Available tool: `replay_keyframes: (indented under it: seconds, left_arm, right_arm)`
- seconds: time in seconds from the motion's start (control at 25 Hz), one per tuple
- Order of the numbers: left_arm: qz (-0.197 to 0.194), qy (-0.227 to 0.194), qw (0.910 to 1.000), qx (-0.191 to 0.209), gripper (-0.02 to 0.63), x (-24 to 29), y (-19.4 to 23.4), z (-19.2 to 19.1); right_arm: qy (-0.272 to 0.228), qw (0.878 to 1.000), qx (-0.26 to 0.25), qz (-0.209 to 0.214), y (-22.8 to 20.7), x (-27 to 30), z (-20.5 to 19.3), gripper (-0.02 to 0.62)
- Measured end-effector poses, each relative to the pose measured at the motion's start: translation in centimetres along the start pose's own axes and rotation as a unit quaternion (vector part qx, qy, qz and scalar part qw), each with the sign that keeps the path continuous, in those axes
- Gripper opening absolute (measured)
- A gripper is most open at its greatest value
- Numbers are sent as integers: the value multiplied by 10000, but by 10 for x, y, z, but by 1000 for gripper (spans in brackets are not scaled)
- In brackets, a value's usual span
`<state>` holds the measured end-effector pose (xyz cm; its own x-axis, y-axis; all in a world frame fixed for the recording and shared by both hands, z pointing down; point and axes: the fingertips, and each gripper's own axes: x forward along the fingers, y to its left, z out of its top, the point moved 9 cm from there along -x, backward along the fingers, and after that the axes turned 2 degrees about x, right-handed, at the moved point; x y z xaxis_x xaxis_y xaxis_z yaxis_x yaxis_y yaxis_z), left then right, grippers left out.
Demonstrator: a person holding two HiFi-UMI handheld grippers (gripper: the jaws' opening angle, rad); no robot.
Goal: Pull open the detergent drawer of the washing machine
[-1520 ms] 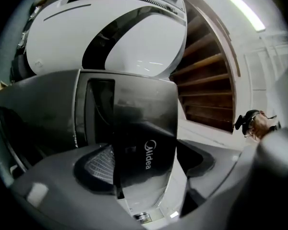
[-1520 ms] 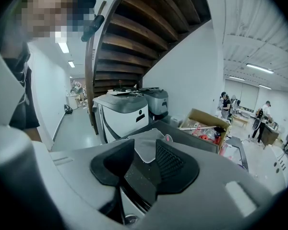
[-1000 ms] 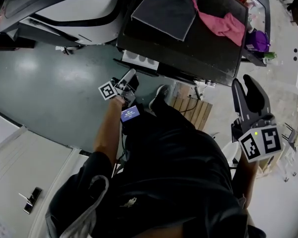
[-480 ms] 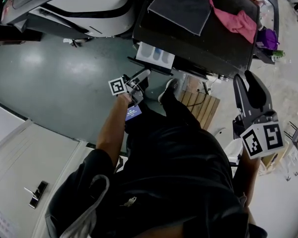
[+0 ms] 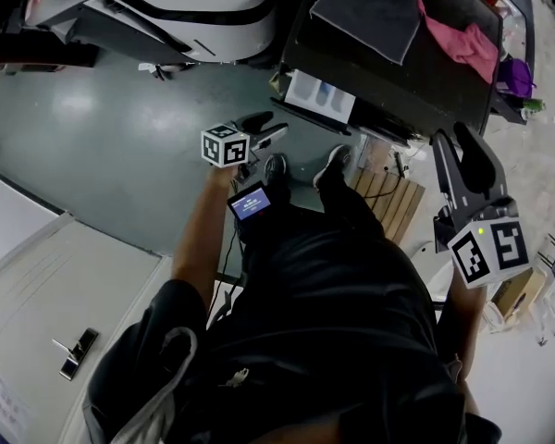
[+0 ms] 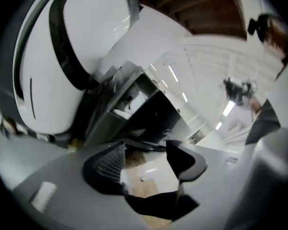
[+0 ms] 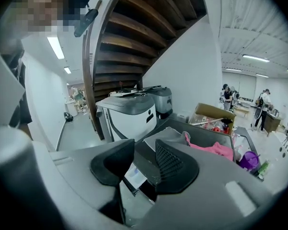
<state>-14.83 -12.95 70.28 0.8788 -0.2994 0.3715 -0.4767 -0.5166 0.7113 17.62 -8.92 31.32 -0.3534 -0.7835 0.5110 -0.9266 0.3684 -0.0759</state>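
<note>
1. Washing machine (image 5: pixel 388 81): dark-topped, at the upper right of the head view. A grey cloth (image 5: pixel 370 12) and a pink cloth (image 5: pixel 462 40) lie on its top.
2. Detergent drawer (image 5: pixel 319 95): white, sticking out of the machine's front above the floor (image 5: pixel 120 128), its compartments showing. Judged already pulled open.
3. Left gripper (image 5: pixel 270 128): near the drawer's front but not touching it. Its jaws have just been closing and stand partly apart with nothing between them.
4. Right gripper (image 5: pixel 455 141): held off to the right of the machine. Its jaws are slightly apart and empty, and the drawer shows beyond the gap.
5. Step in hand: judged to be the let-go after the pull.
6. Next move: little is left. If the drawer must come further, the left jaws need to regrip its front lip and pull straight outward.
</note>
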Motion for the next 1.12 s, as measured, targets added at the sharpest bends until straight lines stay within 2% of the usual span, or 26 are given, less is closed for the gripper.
replay_keyframes:
  seconds: [0.04,0.12,0.2,0.24,0.32,0.4,0.56,1.12]
  left_arm:
    - [402,54,9978,516,301,-7,3,8]
    - [842,146,9831,1618,301,-13,2,26]
    - [848,330,9625,2554,301,-7,-8,43]
    - [766,439,9531,2897,300,-1,-13,50]
    - [533,695,9389,3329,257,10,-20,58]
    - [318,957,9312,3502,245,13,-19,62]
    - [49,1202,9271,3551,189,2,-19,69]
    - [-54,1685,9026,3960,176,0,-37,78]
  right_arm:
    - [-3,10000,8,-4,3,0,-1,120]
    - [-1,10000,33,-38,9,-1,-2,120]
    - [-22,9999,44,-90,13,-4,-1,120]
    - [-44,9999,43,-115,15,-5,0,120]
    - [-104,9998,35,-148,21,-7,2,120]
    - [-163,9997,25,-166,27,-8,4,120]
    - [-245,9993,51,-267,34,-16,6,120]
    - [-425,9979,132,-465,48,-29,5,120]
